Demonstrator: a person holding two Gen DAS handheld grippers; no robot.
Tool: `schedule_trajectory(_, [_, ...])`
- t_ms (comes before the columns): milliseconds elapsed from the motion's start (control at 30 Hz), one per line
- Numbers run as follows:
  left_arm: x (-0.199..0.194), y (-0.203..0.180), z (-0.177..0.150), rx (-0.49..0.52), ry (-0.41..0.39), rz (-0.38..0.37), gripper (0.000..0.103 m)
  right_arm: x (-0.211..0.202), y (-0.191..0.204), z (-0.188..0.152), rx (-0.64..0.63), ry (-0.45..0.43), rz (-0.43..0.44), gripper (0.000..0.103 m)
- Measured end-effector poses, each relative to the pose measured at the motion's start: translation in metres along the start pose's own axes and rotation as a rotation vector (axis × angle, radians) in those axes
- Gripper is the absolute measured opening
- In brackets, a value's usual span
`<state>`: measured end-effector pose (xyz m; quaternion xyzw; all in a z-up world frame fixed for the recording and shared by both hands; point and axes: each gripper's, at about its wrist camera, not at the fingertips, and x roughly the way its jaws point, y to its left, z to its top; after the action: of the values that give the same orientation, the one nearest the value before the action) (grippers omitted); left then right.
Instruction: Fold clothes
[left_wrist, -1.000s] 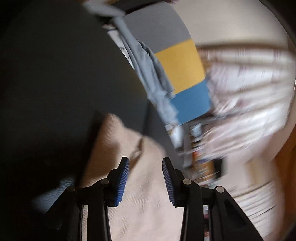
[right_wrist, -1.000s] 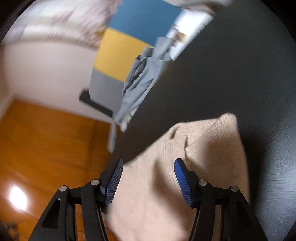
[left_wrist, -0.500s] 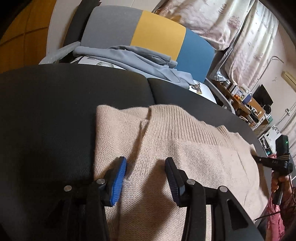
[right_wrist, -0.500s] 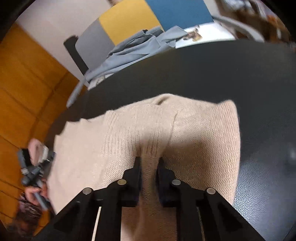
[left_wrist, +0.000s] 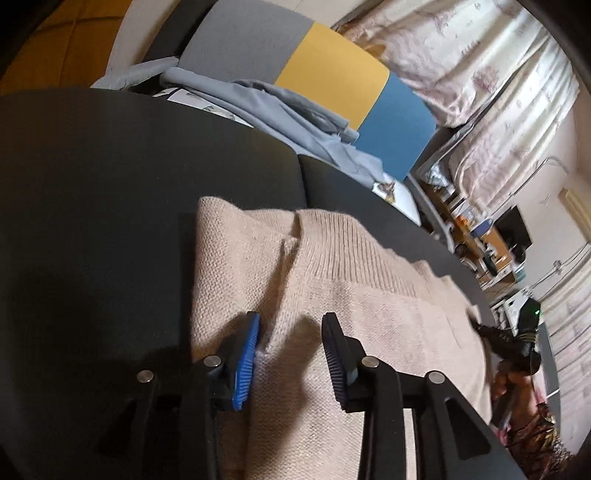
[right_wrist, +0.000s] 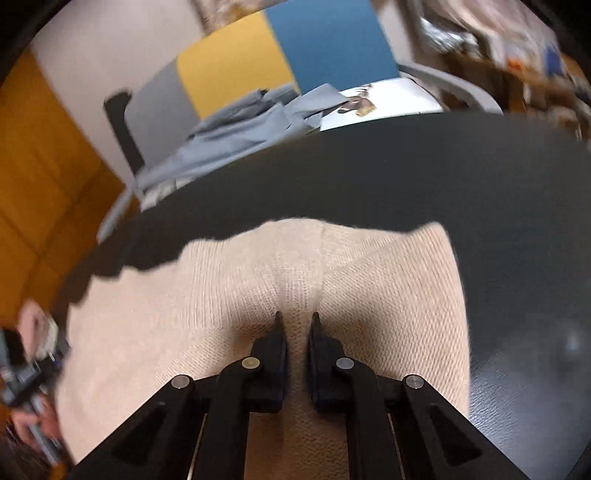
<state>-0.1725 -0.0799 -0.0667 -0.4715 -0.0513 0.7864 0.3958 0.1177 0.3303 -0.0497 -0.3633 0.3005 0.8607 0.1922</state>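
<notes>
Right tongs (right_wrist: 295, 323) pinch a ridge of nubby beige knit sweater (right_wrist: 388, 295).

1. The left wrist camera is sitting close above the beige sweater (left_wrist: 369, 325), looking down and forward along its fingers.
2. The right wrist camera is looking down just as close.
3. Both are showing the sweater, the black table (right_wrist: 443, 177) and the far chair (left_wrist: 332, 74).
</notes>
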Motion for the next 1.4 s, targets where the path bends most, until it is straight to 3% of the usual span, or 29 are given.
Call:
schedule_trajectory(33, [-0.001,-0.006,0.002,0.028,0.001,0.029,0.024,-0.001,-0.001,0.0,0.01,0.0,0.004,0.01])
schedule_trajectory(67, [-0.002,-0.012,0.005,0.055,-0.005,0.06,0.005,-0.002,0.004,0.002,-0.005,0.001,-0.006,0.01])
schedule_trajectory(200, [-0.024,-0.02,0.011,0.04,-0.148,0.055,0.002,-0.022,0.023,0.015,-0.045,-0.079,-0.001,0.01])
schedule_trajectory(300, [-0.02,-0.017,0.012,0.045,-0.145,0.105,0.001,-0.037,0.033,0.024,-0.074,-0.154,-0.015,0.01])
schedule_trajectory(400, [-0.004,-0.004,-0.002,0.026,-0.057,0.126,0.001,-0.013,0.037,0.024,-0.139,-0.115,-0.111,0.01])
schedule_trajectory(433, [-0.004,0.001,-0.007,0.003,-0.054,0.102,0.001,-0.002,0.036,0.023,-0.14,-0.094,-0.128,0.01])
schedule_trajectory(467, [-0.008,0.007,-0.011,-0.038,-0.065,0.061,0.007,0.007,0.029,0.02,-0.124,-0.07,-0.137,0.011])
schedule_trajectory(533, [-0.019,0.021,-0.018,-0.134,-0.09,-0.031,0.022,0.018,0.015,0.014,-0.061,-0.066,-0.103,0.013])
schedule_trajectory(567, [-0.025,0.028,-0.021,-0.186,-0.099,-0.073,0.023,0.016,0.01,0.014,-0.03,-0.073,-0.076,0.014])
schedule_trajectory(667, [-0.038,0.035,-0.03,-0.229,-0.091,-0.082,0.028,0.01,-0.002,0.013,0.04,-0.086,-0.033,0.017])
schedule_trajectory(700, [-0.041,0.033,-0.034,-0.214,-0.081,-0.078,0.029,0.003,0.0,0.013,0.04,-0.106,-0.067,0.022])
schedule_trajectory(733, [-0.044,0.028,-0.037,-0.179,-0.068,-0.066,0.031,-0.005,0.003,0.012,0.036,-0.129,-0.093,0.03])
schedule_trajectory(833, [-0.047,0.002,-0.047,-0.027,-0.058,0.016,0.039,-0.035,0.023,0.004,-0.033,-0.214,-0.079,0.03])
schedule_trajectory(1000, [-0.039,-0.035,-0.056,0.166,-0.079,0.198,0.038,-0.038,0.054,-0.014,-0.178,-0.151,-0.109,0.03])
schedule_trajectory(1067, [-0.042,-0.039,-0.059,0.175,-0.093,0.223,0.012,-0.027,0.052,-0.018,-0.172,-0.112,-0.121,0.03])
schedule_trajectory(1167, [-0.049,-0.039,-0.06,0.163,-0.131,0.301,0.004,-0.008,0.048,-0.018,-0.155,-0.071,-0.113,0.03])
schedule_trajectory(1267, [-0.055,-0.026,-0.062,0.096,-0.142,0.336,0.008,-0.004,0.038,-0.011,-0.118,-0.099,-0.088,0.03])
schedule_trajectory(1400, [-0.076,-0.021,-0.069,0.028,-0.195,0.302,0.015,-0.052,-0.001,-0.015,0.131,-0.186,0.027,0.03])
